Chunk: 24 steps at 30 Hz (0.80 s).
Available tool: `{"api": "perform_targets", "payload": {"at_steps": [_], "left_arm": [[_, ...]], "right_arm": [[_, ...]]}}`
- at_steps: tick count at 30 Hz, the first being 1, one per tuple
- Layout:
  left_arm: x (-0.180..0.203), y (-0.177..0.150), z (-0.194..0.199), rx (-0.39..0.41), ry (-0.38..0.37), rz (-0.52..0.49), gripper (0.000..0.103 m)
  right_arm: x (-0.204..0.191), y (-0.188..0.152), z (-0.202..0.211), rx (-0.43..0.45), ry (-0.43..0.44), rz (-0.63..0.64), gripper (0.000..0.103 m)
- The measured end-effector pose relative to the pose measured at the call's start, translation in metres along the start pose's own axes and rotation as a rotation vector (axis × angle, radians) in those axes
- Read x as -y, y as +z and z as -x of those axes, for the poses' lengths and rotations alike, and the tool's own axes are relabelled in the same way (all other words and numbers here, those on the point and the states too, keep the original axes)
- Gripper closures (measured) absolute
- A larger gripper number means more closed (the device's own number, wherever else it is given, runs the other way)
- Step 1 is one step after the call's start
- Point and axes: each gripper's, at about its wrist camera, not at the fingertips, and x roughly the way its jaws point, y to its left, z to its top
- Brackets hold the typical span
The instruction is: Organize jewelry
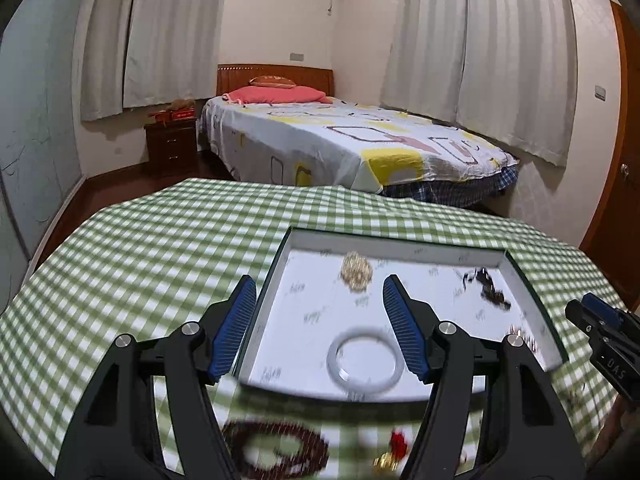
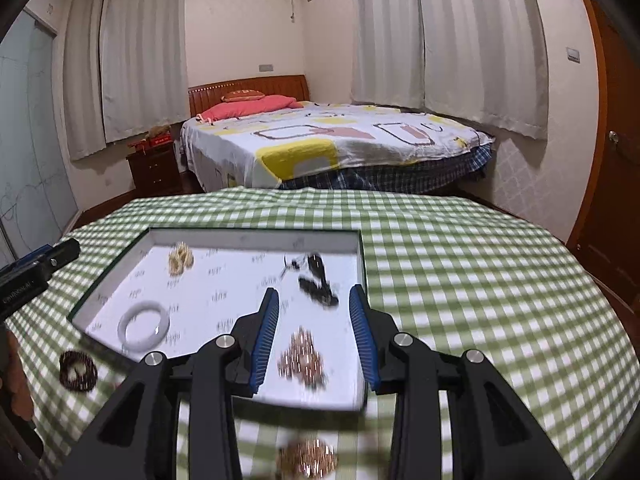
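Two loose pieces outside tray (image 2: pixel 362 272), near side: rose-gold chain pile (image 2: pixel 307 461) below right gripper (image 2: pixel 314 336); dark bead bracelet (image 1: pixel 276 450) below left gripper (image 1: pixel 318 330); both wide open, empty.

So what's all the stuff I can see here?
Tray: one, white, on the checked cloth.
Bangle: one, white, in tray, near left.
Gold piece: one, in tray, far left.
Dark chain: one, black, in tray, far right.
Rose-gold chain: one, in tray, near right.
Rose-gold heap: one, on cloth before tray.
Bead bracelet: one, dark brown, on cloth left of tray.
Red charm: one, on cloth, blurred.
Cloth: one, green-white.
Bed: one, behind.
Left tongs: open, empty.
Right tongs: open, empty.
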Motion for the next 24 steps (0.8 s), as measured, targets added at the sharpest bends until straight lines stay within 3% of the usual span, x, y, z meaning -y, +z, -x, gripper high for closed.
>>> {"api": "perform_targets", "payload": {"at_steps": [13,24], "left_arm": [[-0.014,-0.058,0.028,-0.071,0.054,-0.027,0.039],[-0.023,-0.075,0.03,-0.112,0.08,-0.02,0.039]], "right_arm": [[0.023,-0.047,0.014,-0.048,-0.064,-0.015,0.066],[0.048,-0.061,0.001,-0.112,-0.123,-0.086,0.066]]}}
